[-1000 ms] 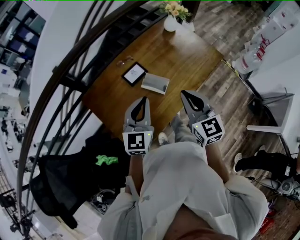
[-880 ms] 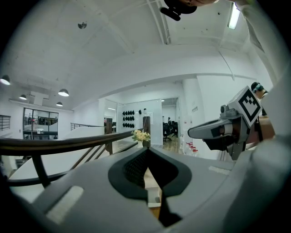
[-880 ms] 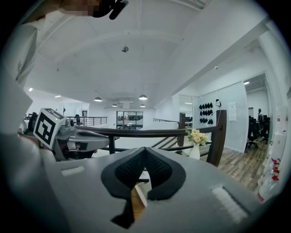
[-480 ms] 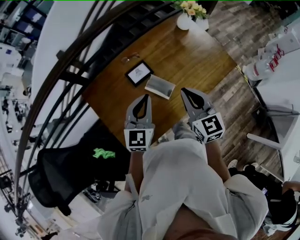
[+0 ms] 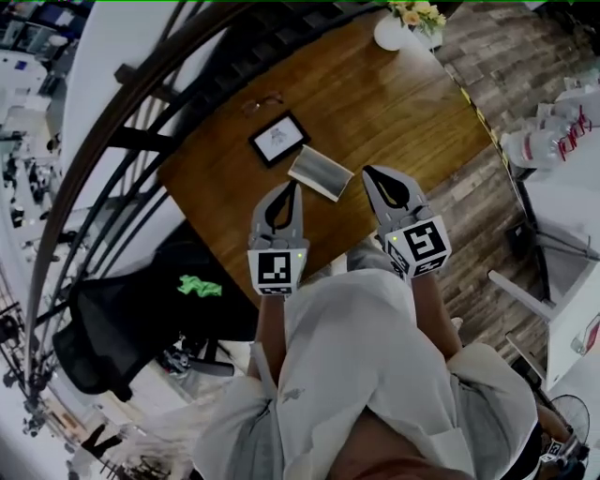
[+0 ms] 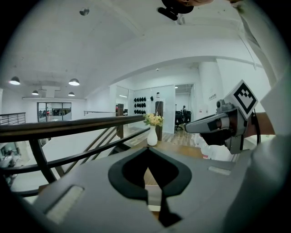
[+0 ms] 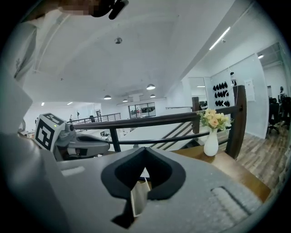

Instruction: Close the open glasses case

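1. The table (image 5: 375, 103) is warm brown wood with a fine lengthwise grain.
2. The glasses case (image 5: 321, 172) is pale silvery grey.
3. The flat framed object (image 5: 278, 139) just beside it has a black border round a white face.
4. The left gripper (image 5: 292, 187) and right gripper (image 5: 367, 172) are mid-grey, with black lining inside the jaws. Their cubes are white with black square markers.
5. The vase (image 5: 394, 33) is white, and its flowers (image 5: 417, 13) are yellow and cream.
6. The railing (image 5: 112, 141) is very dark brown, almost black.
7. The floor (image 5: 487, 216) shows grey-brown planks.
8. The chair (image 5: 112, 328) is black and carries a bright green patch (image 5: 199, 286).
9. The person's shirt (image 5: 356, 375) is off-white.
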Demonstrator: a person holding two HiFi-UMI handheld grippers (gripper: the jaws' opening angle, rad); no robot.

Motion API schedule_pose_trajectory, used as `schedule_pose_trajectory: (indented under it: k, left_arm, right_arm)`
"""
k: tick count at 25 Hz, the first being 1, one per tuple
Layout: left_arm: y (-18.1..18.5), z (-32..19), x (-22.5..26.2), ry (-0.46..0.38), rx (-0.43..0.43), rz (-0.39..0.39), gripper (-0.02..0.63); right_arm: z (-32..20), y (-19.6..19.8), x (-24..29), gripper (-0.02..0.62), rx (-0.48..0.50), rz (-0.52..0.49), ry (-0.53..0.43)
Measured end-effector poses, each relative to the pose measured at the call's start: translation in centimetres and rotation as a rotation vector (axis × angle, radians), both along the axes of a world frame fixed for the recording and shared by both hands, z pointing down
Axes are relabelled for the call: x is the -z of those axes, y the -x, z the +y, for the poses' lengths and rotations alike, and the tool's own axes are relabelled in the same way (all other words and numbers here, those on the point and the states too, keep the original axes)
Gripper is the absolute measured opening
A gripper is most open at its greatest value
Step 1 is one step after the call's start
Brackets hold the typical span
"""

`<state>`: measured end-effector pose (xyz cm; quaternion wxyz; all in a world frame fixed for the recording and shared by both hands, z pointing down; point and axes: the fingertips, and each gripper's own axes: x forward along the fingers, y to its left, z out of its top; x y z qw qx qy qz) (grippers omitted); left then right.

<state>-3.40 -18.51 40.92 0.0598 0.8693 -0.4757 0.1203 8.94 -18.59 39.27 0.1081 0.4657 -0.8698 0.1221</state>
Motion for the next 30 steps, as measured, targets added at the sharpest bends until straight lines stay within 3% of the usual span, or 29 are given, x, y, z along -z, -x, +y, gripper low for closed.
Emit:
schedule_pose_trajectory:
  k: [30]
  left_arm:
    - [-2.1, -4.3, -12.8, 0.254, 0.126, -0.053, 0.02]
  right_arm:
    - [-5.9, 0.8, -12.5, 0.003, 0.219, 0.029, 0.268]
